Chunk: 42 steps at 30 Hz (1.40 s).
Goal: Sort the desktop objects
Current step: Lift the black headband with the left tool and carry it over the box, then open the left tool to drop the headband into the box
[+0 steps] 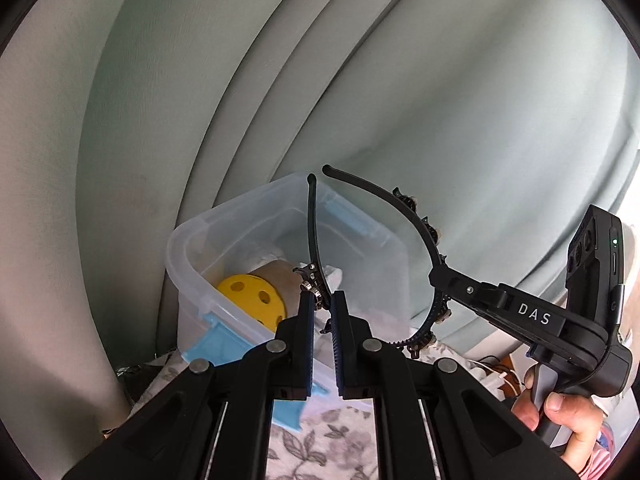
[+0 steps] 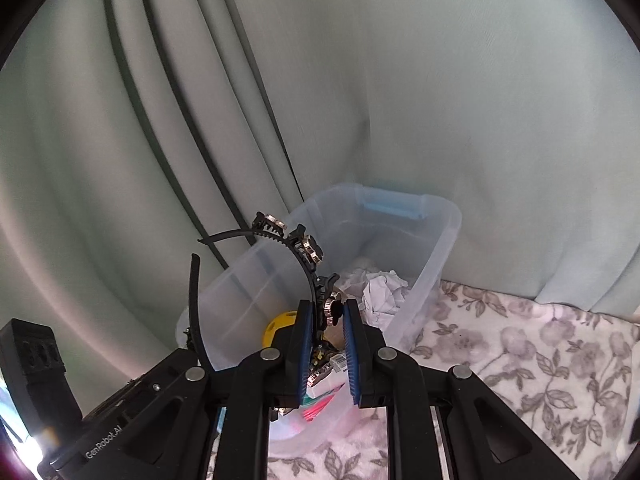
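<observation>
A black headband (image 1: 416, 216) with small flower-like studs is held in the air by both grippers, above a clear plastic bin (image 1: 192, 272) with blue clasps. My left gripper (image 1: 323, 302) is shut on one side of the headband. My right gripper (image 2: 327, 312) is shut on the other side of the headband (image 2: 308, 258); it also shows in the left wrist view (image 1: 436, 276). The bin (image 2: 440, 240) holds a yellow perforated ball (image 1: 252, 296), a brown tape roll (image 1: 276, 274) and crumpled white paper (image 2: 384, 290).
A pale green curtain (image 1: 440, 80) hangs behind the bin. A floral cloth (image 2: 520, 360) covers the table. Cables (image 1: 496, 372) lie at the right by the person's hand (image 1: 560, 416). Colourful small items (image 2: 324, 396) lie low in the bin.
</observation>
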### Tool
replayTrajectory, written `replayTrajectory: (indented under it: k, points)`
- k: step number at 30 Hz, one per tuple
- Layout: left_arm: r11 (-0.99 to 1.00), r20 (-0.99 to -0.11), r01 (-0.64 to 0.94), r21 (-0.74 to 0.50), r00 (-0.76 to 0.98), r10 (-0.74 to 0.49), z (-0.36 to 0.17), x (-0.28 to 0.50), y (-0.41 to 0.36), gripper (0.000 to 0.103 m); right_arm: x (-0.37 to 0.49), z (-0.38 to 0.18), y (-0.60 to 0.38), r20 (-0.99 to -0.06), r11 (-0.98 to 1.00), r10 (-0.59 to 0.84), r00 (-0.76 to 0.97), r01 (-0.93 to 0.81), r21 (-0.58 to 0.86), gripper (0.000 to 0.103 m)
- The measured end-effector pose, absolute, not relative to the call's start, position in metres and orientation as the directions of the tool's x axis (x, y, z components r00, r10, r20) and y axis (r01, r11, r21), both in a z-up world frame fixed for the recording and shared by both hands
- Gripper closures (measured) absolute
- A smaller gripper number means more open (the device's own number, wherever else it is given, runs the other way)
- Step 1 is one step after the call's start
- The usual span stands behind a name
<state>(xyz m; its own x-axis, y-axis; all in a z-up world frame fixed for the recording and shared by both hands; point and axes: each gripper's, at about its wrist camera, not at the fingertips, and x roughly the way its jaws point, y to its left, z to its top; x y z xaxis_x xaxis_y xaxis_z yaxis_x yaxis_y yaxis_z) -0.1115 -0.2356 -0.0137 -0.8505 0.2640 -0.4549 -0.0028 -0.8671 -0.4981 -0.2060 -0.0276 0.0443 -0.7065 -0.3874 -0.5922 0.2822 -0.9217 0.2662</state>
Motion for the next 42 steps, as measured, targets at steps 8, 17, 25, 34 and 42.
replayTrajectory:
  k: [8, 17, 25, 34, 42]
  points:
    - [-0.869, -0.486, 0.006, -0.495, -0.831, 0.270, -0.031, -0.138, -0.236, 0.095, -0.233, 0.036, -0.029, -0.617, -0.926, -0.377, -0.691, 0.279, 0.253, 0.086]
    - [-0.881, -0.501, 0.013, -0.472, -0.827, 0.256, -0.040, -0.153, -0.231, 0.095, -0.250, 0.027, -0.026, -0.637, -0.928, -0.372, -0.675, 0.271, 0.254, 0.086]
    - [-0.897, -0.514, 0.024, -0.442, -0.826, 0.231, -0.043, -0.160, -0.224, 0.095, -0.260, 0.020, -0.022, -0.650, -0.928, -0.372, -0.663, 0.266, 0.260, 0.086]
    - [-0.907, -0.522, 0.034, -0.419, -0.827, 0.210, -0.039, -0.154, -0.216, 0.095, -0.273, 0.009, -0.024, -0.657, -0.922, -0.386, -0.647, 0.272, 0.274, 0.086]
    - [-0.908, -0.525, 0.044, -0.418, -0.827, 0.202, -0.034, -0.164, -0.221, 0.095, -0.272, 0.010, -0.024, -0.653, -0.920, -0.392, -0.648, 0.287, 0.267, 0.086]
